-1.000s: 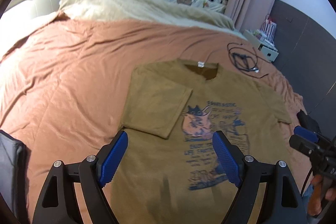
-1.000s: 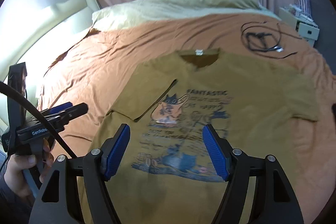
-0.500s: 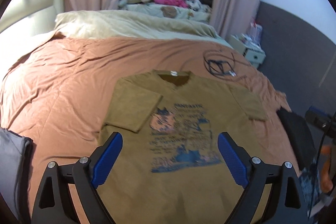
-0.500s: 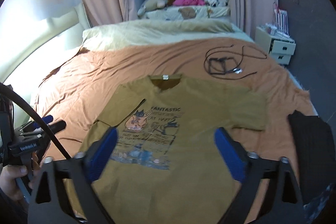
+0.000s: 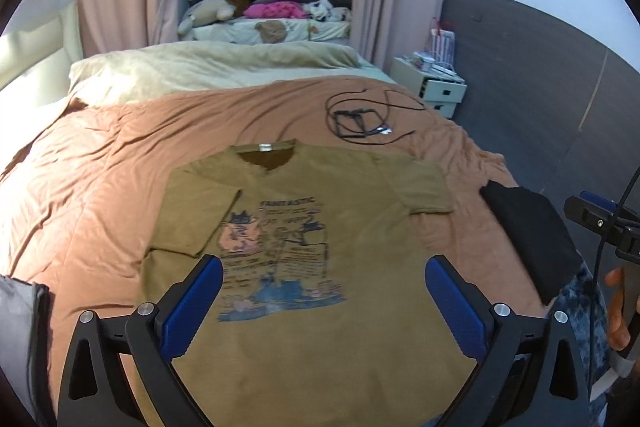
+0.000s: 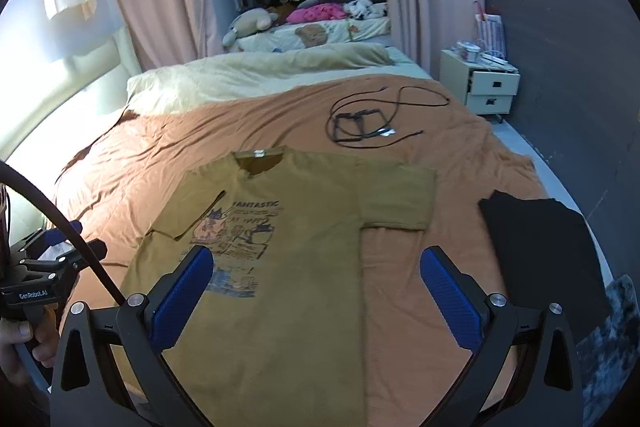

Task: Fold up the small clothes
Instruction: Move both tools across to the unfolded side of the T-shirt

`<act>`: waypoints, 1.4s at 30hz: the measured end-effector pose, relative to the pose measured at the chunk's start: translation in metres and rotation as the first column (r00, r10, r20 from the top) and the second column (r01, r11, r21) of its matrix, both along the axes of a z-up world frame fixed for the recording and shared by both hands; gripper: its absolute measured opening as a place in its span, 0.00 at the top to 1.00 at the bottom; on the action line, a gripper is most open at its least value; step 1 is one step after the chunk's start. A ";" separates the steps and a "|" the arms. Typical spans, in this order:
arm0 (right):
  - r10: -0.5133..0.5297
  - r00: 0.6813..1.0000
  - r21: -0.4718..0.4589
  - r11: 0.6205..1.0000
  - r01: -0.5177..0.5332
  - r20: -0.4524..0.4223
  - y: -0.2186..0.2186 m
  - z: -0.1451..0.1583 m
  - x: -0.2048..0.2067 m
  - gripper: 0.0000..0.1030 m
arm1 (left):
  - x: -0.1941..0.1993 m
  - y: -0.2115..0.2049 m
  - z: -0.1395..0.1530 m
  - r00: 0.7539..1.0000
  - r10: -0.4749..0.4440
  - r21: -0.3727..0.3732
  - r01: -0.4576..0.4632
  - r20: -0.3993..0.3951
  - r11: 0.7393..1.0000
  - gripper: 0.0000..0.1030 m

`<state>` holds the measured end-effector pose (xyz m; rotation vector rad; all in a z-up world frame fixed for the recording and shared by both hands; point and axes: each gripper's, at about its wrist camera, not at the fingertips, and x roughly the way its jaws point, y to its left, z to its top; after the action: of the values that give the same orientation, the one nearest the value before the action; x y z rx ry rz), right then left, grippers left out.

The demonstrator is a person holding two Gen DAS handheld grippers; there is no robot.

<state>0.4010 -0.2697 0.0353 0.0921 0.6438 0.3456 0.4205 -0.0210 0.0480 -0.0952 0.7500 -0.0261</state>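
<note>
An olive T-shirt (image 5: 312,267) with a cat print lies flat on the orange bedspread (image 5: 100,187), collar away from me. Its left sleeve is folded in over the chest; the right sleeve (image 6: 400,199) lies spread out. My left gripper (image 5: 324,303) is open and empty, held above the shirt's lower part. My right gripper (image 6: 316,287) is open and empty, above the shirt's right half. The shirt also shows in the right wrist view (image 6: 280,267). Each gripper shows at the edge of the other's view: the right one (image 5: 600,223), the left one (image 6: 44,275).
A black folded garment (image 6: 540,239) lies on the bed to the right of the shirt. A tangle of black cable (image 6: 368,123) lies beyond the collar. A cream duvet (image 6: 260,75) covers the far end. A white nightstand (image 6: 480,83) stands at the right. Grey cloth (image 5: 20,327) lies at the left.
Both grippers have pulled back and risen away from the shirt, and their jaws have opened wider. The shirt has not moved.
</note>
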 end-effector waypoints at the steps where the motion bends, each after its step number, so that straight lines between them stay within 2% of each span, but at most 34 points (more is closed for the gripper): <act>1: -0.002 1.000 -0.002 1.000 0.002 0.005 -0.005 0.001 -0.003 0.00 | 0.000 -0.006 0.001 1.000 -0.008 0.000 0.008 -0.001 1.000 0.01; 10: -0.085 0.996 0.007 0.996 0.085 0.019 -0.036 0.000 -0.008 0.00 | 0.011 -0.052 0.004 0.994 -0.108 0.000 0.108 -0.034 0.994 0.01; 19: -0.165 0.986 0.021 0.986 0.165 -0.020 -0.040 -0.016 0.017 0.00 | 0.041 -0.078 -0.002 0.982 -0.181 0.017 0.182 -0.047 0.983 0.00; 23: -0.185 0.981 0.035 0.982 0.187 -0.048 -0.040 -0.022 0.037 0.00 | 0.062 -0.081 -0.008 0.978 -0.200 0.026 0.201 -0.063 0.979 0.00; 31: -0.218 0.972 0.087 0.970 0.226 -0.093 -0.046 -0.046 0.081 0.00 | 0.116 -0.078 -0.031 0.966 -0.241 -0.017 0.240 -0.090 0.971 0.01; 38: -0.230 0.966 0.077 0.968 0.240 -0.116 -0.045 -0.067 0.129 0.00 | 0.156 -0.077 -0.053 0.956 -0.272 -0.038 0.269 -0.112 0.962 0.01; 42: -0.210 0.966 0.131 0.964 0.231 -0.151 -0.041 -0.085 0.162 0.00 | 0.181 -0.076 -0.069 0.952 -0.279 -0.047 0.275 -0.124 0.960 0.07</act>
<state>0.5633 -0.3109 -0.0494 0.3295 0.7349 0.1712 0.6010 -0.0965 -0.0212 -0.0184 0.8885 -0.3016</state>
